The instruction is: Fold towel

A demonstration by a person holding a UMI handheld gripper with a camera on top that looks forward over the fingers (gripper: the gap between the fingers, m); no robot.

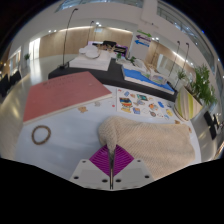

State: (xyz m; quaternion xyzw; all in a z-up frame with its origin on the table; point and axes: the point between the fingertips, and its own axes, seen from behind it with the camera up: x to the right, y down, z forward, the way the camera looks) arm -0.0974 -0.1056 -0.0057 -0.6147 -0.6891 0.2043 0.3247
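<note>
Magenta pads are sitting pressed together, so I am reading my tongs as closed with nothing visibly pinched. Just beyond them the cream towel is lying bunched on the white table, spreading rightward.

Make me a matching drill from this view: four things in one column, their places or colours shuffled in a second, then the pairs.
Things:
1. towel
2. tape roll
3. red mat
4. plant

Descriptions:
A. flat on the table, beyond the tape roll
B. cream, bunched just ahead of the fingers
C. green leaves, past the table's far right end
D. small ring on the table, left of the towel

Pairs: 1-B, 2-D, 3-A, 4-C

The gripper has its magenta pads close together at the towel's near edge.
</note>
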